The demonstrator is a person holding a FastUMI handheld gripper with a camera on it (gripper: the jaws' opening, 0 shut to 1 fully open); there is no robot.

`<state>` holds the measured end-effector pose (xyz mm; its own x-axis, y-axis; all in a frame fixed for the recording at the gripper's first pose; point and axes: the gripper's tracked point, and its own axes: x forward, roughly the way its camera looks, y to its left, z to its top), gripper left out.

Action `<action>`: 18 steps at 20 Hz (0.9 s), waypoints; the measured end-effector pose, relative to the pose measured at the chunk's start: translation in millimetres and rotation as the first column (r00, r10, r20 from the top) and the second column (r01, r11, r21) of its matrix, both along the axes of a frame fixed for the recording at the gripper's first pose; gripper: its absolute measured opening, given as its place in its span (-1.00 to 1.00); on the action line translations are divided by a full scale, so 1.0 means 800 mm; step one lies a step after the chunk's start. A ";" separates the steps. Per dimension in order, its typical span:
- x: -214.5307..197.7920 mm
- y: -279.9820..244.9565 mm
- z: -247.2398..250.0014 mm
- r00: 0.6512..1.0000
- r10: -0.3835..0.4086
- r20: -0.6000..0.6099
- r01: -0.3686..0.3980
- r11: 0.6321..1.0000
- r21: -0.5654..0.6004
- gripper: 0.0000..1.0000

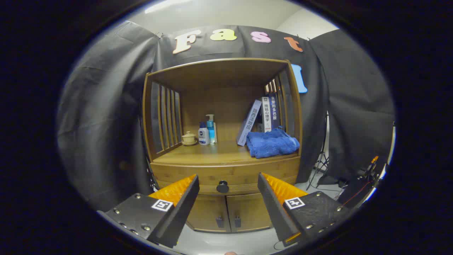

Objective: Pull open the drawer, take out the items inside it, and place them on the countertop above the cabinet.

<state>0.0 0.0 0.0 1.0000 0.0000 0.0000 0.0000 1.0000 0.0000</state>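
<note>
The claw [228, 184] hung spread wide, pinching nothing, in front of the wooden cabinet [223, 148]. The closed drawer [198, 174] lay just beyond its fingers, and the drawer's dark knob [222, 186] sat between them. On the tabletop [216, 150] above rested a blue towel [271, 143], bottles [207, 131] and books [260, 118].

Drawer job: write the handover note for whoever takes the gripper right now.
Gripper: jaws open, holding nothing, lined up in front of the cabinet and short of it.
Drawer: shut, its round knob sits between the jaws, a little beyond them. What is inside cannot be seen.
Countertop above the drawer: already holds a lidded cup, two bottles, books and a folded blue towel; bare wood in the middle front.
Done: nothing yet.
Left: grip the knob, pull the drawer open, lift out the items, set them on the countertop.
</note>
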 end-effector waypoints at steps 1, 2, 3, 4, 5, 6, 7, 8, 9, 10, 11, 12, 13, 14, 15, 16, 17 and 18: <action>0.001 -0.001 -0.002 1.000 -0.004 0.000 0.004 1.000 0.003 0.98; 0.003 -0.001 -0.002 1.000 -0.006 -0.001 0.006 1.000 0.004 0.98; 0.005 0.000 -0.003 1.000 -0.007 -0.001 0.007 1.000 0.003 0.98; 0.006 0.001 -0.005 1.000 -0.008 -0.003 0.008 1.000 -0.001 0.98; 0.008 0.001 -0.007 1.000 -0.007 -0.004 0.007 1.000 -0.005 0.98; 0.012 0.001 -0.009 1.000 -0.007 -0.007 0.007 1.000 -0.009 0.98; 0.014 0.002 -0.012 1.000 -0.008 -0.007 0.007 1.000 -0.013 0.98; 0.018 0.002 -0.015 1.000 -0.009 -0.010 0.009 1.000 -0.016 0.98; 0.021 0.002 -0.019 1.000 -0.009 -0.010 0.008 1.000 -0.016 0.98; 0.025 0.003 -0.021 1.000 -0.009 -0.012 0.009 1.000 -0.014 0.98; 0.029 0.002 -0.025 1.000 -0.009 -0.014 0.008 1.000 -0.013 0.98; 0.033 0.003 -0.028 1.000 -0.007 -0.014 0.007 1.000 -0.015 0.98; 0.039 0.003 -0.031 1.000 -0.005 -0.008 0.005 1.000 -0.018 0.98; 0.046 0.004 -0.032 1.000 -0.001 -0.002 0.001 1.000 -0.024 0.98; 0.054 0.004 -0.036 1.000 0.002 0.003 -0.002 1.000 -0.031 0.98; 0.065 0.004 -0.041 1.000 0.000 0.000 0.000 0.999 -0.039 0.98; 0.077 0.002 -0.047 1.000 -0.002 -0.004 0.002 0.999 -0.041 0.98; 0.090 0.002 -0.052 1.000 -0.008 -0.008 0.007 0.999 -0.038 0.98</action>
